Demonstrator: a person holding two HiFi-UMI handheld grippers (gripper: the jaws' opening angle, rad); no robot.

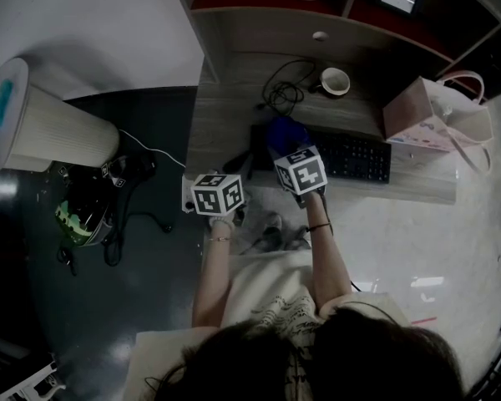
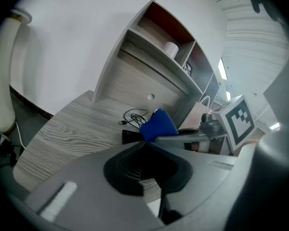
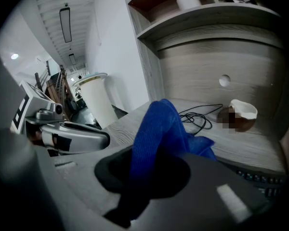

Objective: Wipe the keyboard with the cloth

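Observation:
A black keyboard [image 1: 355,158] lies on the grey wooden desk [image 1: 225,107]; its left end is covered by a blue cloth [image 1: 283,132]. My right gripper [image 1: 284,147] is shut on that cloth, which bunches up between the jaws in the right gripper view [image 3: 156,129] and hangs over the keyboard's left end. My left gripper [image 1: 235,164] hovers just left of the keyboard over the desk's front edge, jaws closed together with nothing in them [image 2: 146,142]. In the left gripper view the cloth [image 2: 159,124] and a corner of the keyboard [image 2: 130,136] sit just ahead.
A coiled black cable [image 1: 285,90] and a white cup [image 1: 335,81] lie behind the keyboard. A pink bag [image 1: 434,120] stands at the desk's right end. Shelves [image 1: 317,15] rise at the back. A white bin [image 1: 42,124] stands on the floor to the left.

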